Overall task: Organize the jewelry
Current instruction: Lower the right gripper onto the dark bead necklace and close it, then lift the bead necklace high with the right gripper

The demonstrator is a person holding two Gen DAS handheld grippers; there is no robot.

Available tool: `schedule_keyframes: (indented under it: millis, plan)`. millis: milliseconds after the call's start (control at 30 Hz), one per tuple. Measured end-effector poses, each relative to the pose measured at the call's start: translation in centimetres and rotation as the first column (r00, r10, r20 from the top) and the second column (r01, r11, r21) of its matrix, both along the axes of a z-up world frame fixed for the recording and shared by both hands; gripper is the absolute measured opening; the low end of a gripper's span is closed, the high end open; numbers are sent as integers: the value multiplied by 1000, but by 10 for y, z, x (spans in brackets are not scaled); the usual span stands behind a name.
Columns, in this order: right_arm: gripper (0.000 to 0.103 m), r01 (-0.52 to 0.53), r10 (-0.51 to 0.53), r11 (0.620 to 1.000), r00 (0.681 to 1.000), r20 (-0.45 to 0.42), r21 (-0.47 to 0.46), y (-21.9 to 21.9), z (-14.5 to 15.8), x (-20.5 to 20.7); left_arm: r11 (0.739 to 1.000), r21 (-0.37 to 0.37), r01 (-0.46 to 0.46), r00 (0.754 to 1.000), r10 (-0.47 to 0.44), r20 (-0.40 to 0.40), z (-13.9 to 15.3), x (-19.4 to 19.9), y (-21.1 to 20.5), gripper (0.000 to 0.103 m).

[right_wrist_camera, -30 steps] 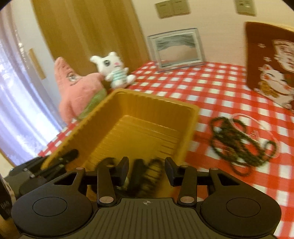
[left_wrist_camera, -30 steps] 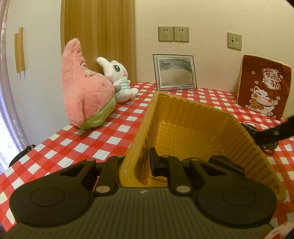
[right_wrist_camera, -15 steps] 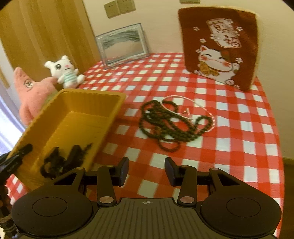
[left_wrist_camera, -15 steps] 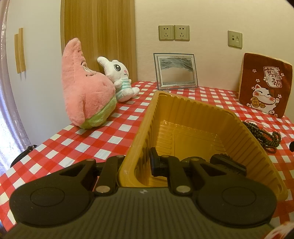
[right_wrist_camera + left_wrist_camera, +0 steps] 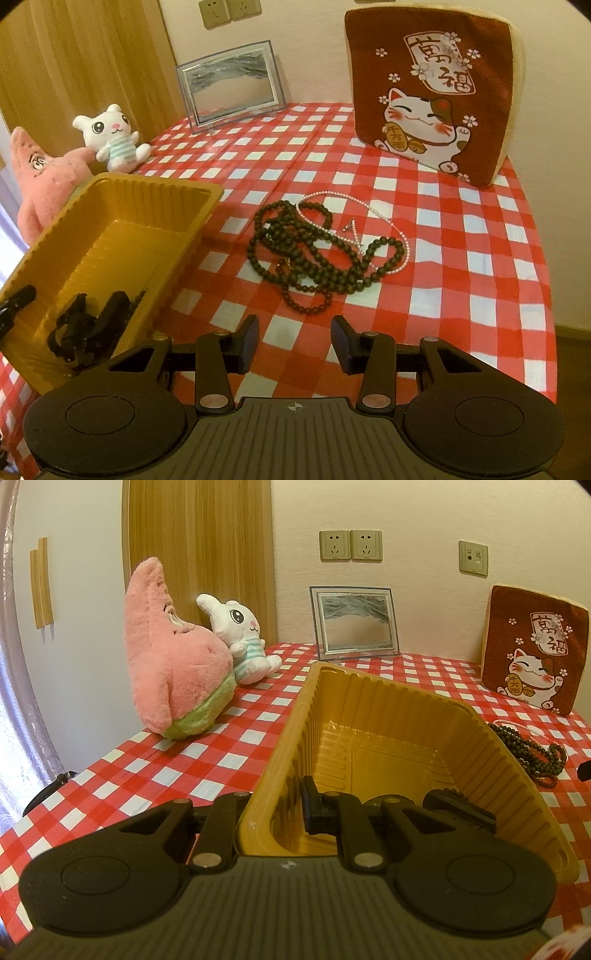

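1. Jewelry lay in two places: a dark bead necklace [image 5: 317,254] tangled with a thin pearl strand [image 5: 369,214] on the checked tablecloth [image 5: 461,280], and a dark clump of pieces [image 5: 88,328] already in the yellow tray [image 5: 110,236].
2. From the right wrist view, the necklace pile sat at about 12 o'clock from the right gripper [image 5: 295,341], just beyond its tips; the tray was at 9 to 10 o'clock.
3. Its two fingers stood apart with nothing between them, over bare cloth.
4. Left gripper [image 5: 275,812] pinched the tray's near wall, one finger outside and one inside, pads pressed on the plastic.
5. Behind the beads, at 1 o'clock, stood a lucky-cat cushion [image 5: 432,92]; a framed picture [image 5: 232,85] and two plush toys [image 5: 110,140] stood at 10 to 11 o'clock.
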State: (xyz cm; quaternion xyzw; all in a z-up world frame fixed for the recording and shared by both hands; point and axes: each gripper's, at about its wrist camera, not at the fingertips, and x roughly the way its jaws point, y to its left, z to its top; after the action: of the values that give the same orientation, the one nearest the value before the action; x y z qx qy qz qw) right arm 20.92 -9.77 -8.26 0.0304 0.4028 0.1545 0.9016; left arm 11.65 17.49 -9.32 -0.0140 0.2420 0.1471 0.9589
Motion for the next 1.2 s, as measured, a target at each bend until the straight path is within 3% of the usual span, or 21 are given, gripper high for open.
schedule_keyframes:
  millis: [733,867,1133,1200]
  plan:
    - [42,-71,71,997,997,25,-30,15,-13,49,1000,-1,-2,1000,2,-2,0,0,1,15]
    - [30,-72,73,997,997,12,-37,17,-20,64,1000,0,-2,1000,2,-2,0,0,1,15]
    - [23,-43,44,999,998,-36,13,16,-35,80,1000,0,-5,1000,5,-4,-1,-1,2,15]
    - [16,-36,38,999,998,-42,28,18,-37,81,1000,0,-5,1000,5,-5,-2,-1,1,15]
